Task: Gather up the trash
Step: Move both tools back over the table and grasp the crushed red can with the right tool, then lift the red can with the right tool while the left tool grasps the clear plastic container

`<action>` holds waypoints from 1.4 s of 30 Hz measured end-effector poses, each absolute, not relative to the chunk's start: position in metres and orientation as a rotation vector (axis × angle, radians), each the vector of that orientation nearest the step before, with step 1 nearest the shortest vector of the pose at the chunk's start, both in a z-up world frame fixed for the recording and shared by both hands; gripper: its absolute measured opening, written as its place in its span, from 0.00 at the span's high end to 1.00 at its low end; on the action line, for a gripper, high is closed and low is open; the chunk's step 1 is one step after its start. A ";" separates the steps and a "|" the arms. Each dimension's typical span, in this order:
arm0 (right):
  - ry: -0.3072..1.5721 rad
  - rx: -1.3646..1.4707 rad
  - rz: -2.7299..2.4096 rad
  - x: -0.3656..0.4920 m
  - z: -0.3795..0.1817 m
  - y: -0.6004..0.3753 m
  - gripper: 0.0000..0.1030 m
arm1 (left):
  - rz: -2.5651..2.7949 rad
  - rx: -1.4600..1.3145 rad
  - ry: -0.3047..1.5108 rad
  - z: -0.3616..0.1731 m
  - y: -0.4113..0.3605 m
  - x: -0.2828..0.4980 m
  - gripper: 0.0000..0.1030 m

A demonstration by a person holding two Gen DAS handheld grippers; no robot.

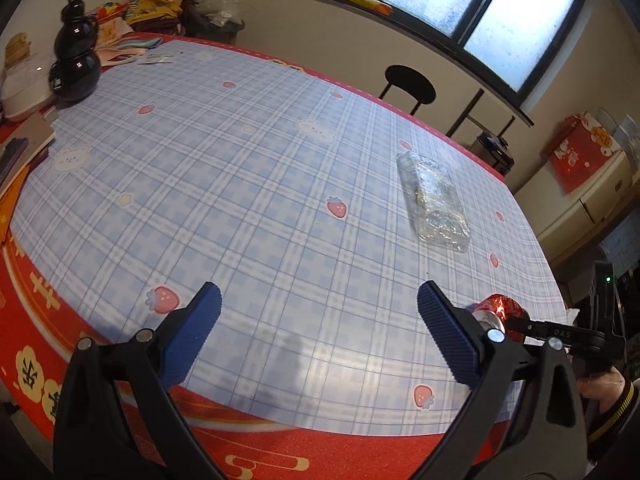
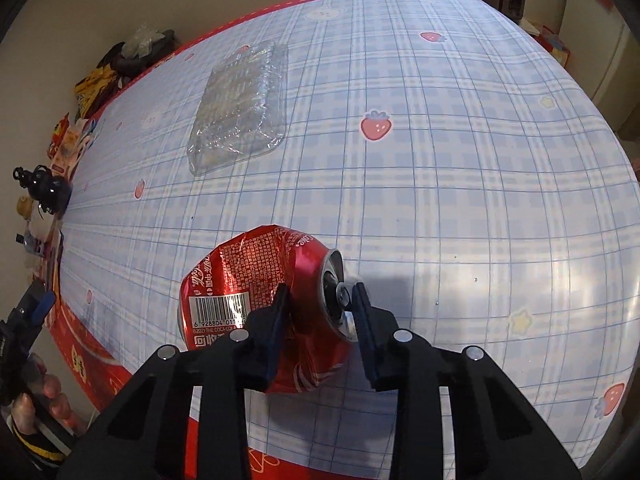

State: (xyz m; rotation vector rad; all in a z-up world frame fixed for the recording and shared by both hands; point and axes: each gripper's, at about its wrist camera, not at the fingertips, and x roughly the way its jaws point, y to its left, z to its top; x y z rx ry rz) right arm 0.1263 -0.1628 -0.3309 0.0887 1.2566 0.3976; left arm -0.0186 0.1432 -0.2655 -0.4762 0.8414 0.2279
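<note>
A crushed red cola can (image 2: 256, 280) lies on its side on the blue plaid tablecloth (image 2: 440, 160). My right gripper (image 2: 320, 300) is shut on the can near its top end, the blue pads pressing its dented wall and rim. Beyond it lies a flattened clear plastic wrapper (image 2: 240, 108). In the left wrist view my left gripper (image 1: 320, 304) stands open above the near table edge with nothing between its fingers. The wrapper (image 1: 434, 196) sits ahead to its right, and the can (image 1: 502, 312) shows at the right, partly hidden by the right gripper.
A black gourd-shaped bottle (image 1: 76, 60) and a white box (image 1: 24, 84) stand at the far left, with clothes and bags (image 1: 160, 4) piled behind. A black chair (image 1: 410, 84) stands beyond the far edge. A red carton (image 1: 580, 152) rests on a cabinet.
</note>
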 end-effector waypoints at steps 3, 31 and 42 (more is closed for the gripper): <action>1.223 0.106 0.414 0.121 -0.324 -0.165 0.70 | 0.196 -0.459 0.848 -0.266 0.139 -0.010 0.06; 1.008 0.306 0.236 0.126 -0.284 -0.312 0.70 | 0.076 -0.365 0.990 -0.299 0.031 0.174 0.06; 1.006 0.311 0.220 0.135 -0.287 -0.332 0.70 | 0.225 -0.115 1.072 -0.329 -0.019 0.257 0.06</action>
